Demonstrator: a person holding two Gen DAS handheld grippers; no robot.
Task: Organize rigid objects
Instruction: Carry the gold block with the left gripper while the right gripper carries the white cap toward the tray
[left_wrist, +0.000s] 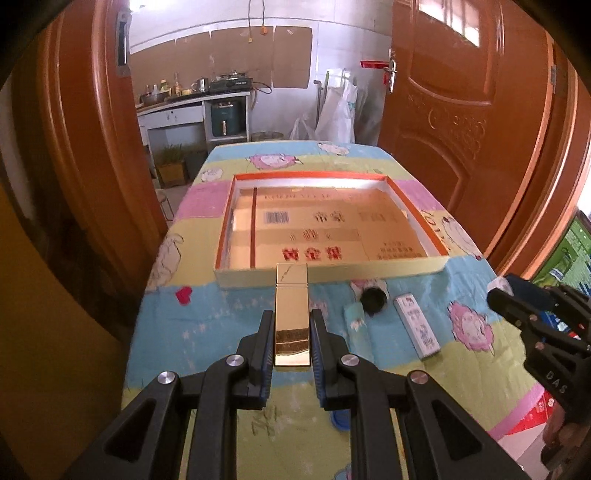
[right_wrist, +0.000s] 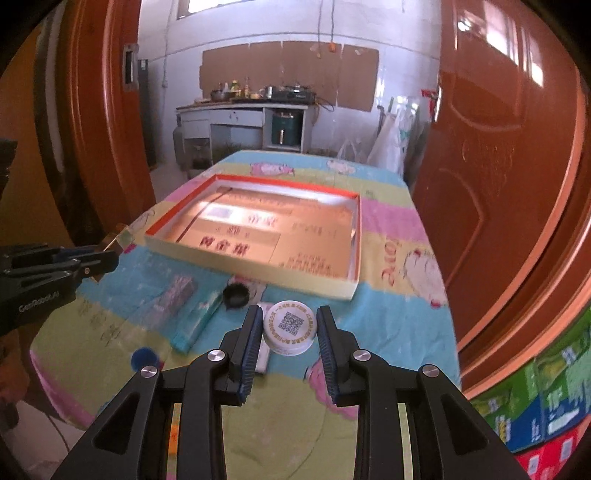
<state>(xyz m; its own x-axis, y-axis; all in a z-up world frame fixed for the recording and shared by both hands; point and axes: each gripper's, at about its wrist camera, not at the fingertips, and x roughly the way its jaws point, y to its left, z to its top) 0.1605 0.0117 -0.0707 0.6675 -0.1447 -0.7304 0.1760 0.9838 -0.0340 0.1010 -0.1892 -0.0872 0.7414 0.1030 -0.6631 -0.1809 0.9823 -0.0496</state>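
A shiny gold rectangular bar (left_wrist: 291, 314) is clamped between the pads of the left gripper (left_wrist: 291, 325), above the patterned tablecloth (left_wrist: 229, 317) just before the shallow orange-rimmed cardboard tray (left_wrist: 332, 271). To the right, a round white tin with a QR-code lid (right_wrist: 290, 326) is gripped by the right gripper (right_wrist: 290, 325), above a flat white box (right_wrist: 262, 356) near a small black round cap (right_wrist: 235, 294).

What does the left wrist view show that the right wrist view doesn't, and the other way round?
Left wrist only: the gold box seen full length, clamped in the left gripper, and the white remote lying uncovered.

Right wrist only: the white QR tin clamped in the right gripper, a silvery packet, and the stacked cartons at lower right.

Both: the shallow tray, the black cap, the teal box, the patterned cloth, each other's gripper at the frame edge.
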